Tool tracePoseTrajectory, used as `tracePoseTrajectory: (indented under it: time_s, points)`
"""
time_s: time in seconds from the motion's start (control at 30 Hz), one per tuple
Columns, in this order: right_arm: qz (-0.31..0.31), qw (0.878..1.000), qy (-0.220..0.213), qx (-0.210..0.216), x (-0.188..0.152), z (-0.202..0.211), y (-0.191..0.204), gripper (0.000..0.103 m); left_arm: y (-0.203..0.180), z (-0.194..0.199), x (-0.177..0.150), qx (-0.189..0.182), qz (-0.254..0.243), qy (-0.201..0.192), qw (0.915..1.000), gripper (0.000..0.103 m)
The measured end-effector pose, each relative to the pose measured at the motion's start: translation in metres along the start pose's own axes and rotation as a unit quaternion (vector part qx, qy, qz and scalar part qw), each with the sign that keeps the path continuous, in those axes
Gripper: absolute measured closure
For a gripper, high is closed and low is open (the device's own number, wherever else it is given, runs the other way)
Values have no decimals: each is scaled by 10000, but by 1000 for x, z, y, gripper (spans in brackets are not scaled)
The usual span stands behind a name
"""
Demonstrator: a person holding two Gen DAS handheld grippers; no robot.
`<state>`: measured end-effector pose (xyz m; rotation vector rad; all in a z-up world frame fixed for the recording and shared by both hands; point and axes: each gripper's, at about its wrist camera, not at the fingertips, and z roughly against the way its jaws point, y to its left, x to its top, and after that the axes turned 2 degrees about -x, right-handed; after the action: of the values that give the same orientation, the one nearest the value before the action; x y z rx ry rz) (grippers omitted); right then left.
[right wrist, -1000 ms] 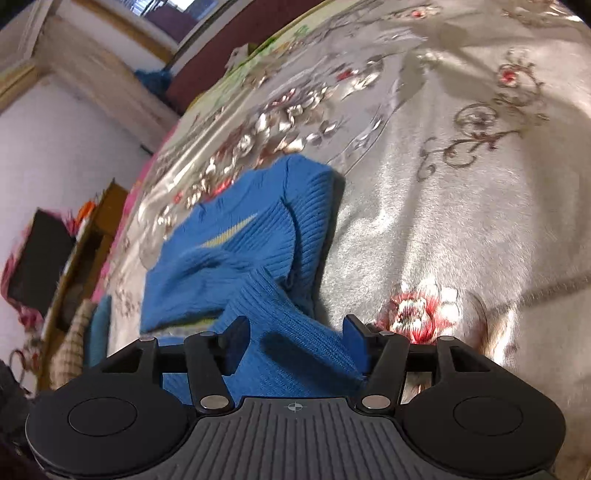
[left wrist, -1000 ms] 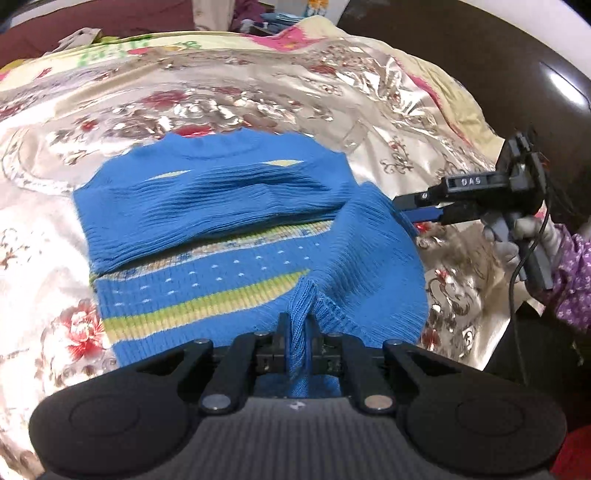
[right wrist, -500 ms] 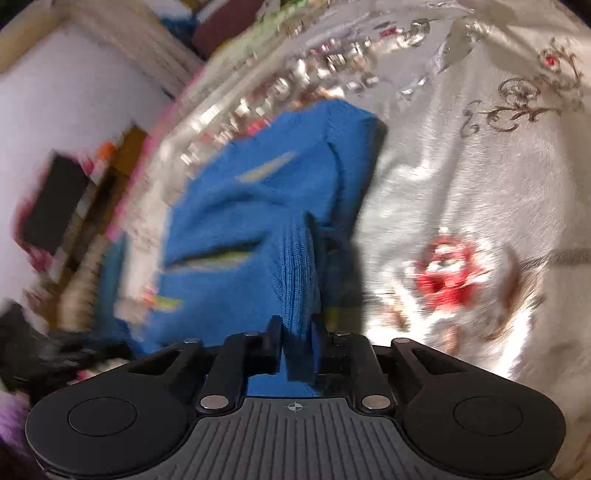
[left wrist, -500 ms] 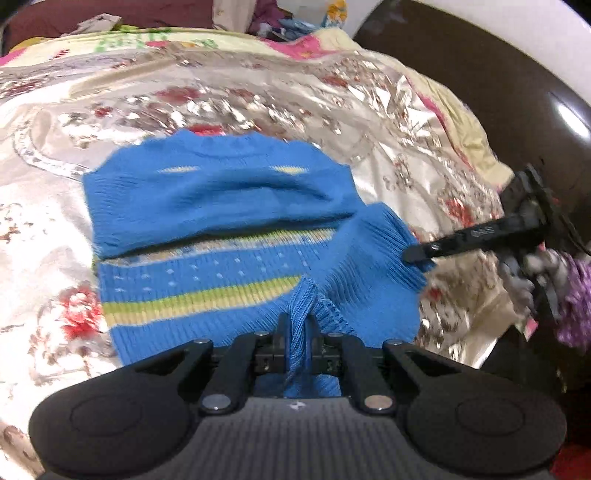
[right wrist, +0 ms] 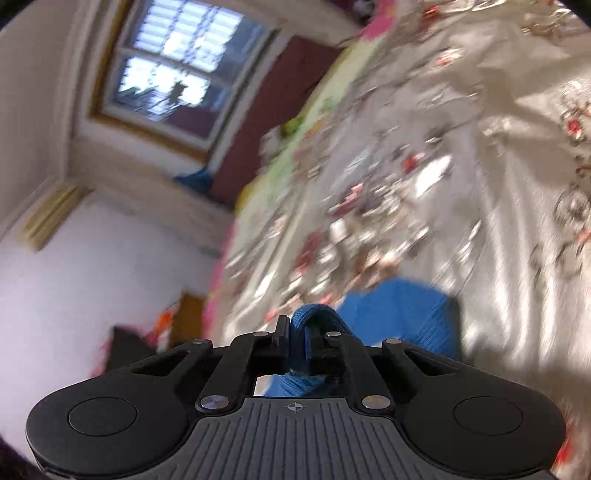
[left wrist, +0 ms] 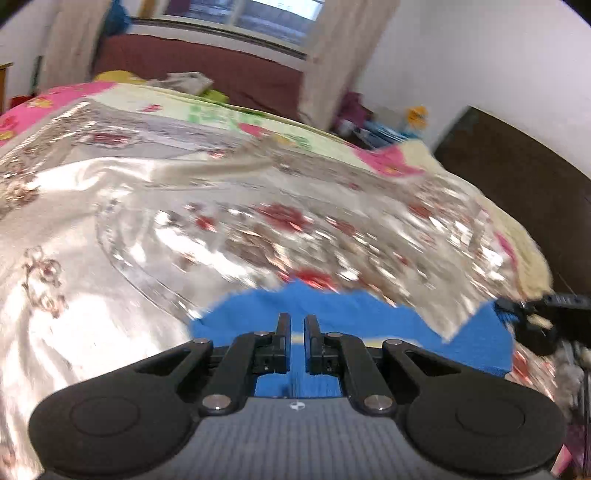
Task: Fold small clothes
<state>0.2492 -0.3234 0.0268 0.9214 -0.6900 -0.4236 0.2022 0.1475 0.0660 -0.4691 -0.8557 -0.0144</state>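
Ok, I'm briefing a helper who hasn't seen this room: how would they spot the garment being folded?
Find the bed under the window, covered by a shiny cream satin bedspread with red flowers. On its near part lies the only solid bright-blue thing, a ribbed blue knit sweater. Both tools, left and right, are shut on its fabric; everything around it is pale and floral.

Sweater (left wrist: 343, 310) lies on the bedspread (left wrist: 110, 229); left gripper (left wrist: 294, 326) sits at its near edge, right gripper (left wrist: 532, 314) at its right edge. Window (left wrist: 258, 18) stands behind the bedspread, headboard (left wrist: 517, 177) right of it.
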Motion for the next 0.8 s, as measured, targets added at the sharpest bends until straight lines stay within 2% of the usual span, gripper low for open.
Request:
tracePoseTrajectory:
  time_s: [0.13,0.2,0.3,0.37,0.43,0.5,0.6,0.7,0.8]
  points:
    - [96,9975,171,-686,5,-47,-8,94,17,-35,0,237,293,155,9992,90]
    - [27,9961,342,-810,1,-61,-14,91,21,-41,-9,25,520,316,9981,90]
    - [61,9948,407,-927,-9,-63,-21,90,15,-34,-27,-13,451,555,9974,90]
    - [-18,9951,521,-845,-13,-65,-24,88,11,-27,-38,-51,399,695,9968,89]
    - [-90,9951,597,-781,-15,-65,-24,82,8,-22,-46,-146,428,852,9953,84]
    - [-9,9958,597,-698,-16,-64,-20,72,4,-26,-53,-156,388,1033,9938,79]
    - [132,9973,528,-493,-15,-60,-8,61,-1,-40,-60,-18,282,1219,9921,78]
    - [377,9978,433,-329,-12,-53,5,55,-5,-51,-65,-98,325,1390,9897,74]
    - [457,9981,322,-245,-6,-45,10,51,-14,-57,-68,39,73,1486,9889,73]
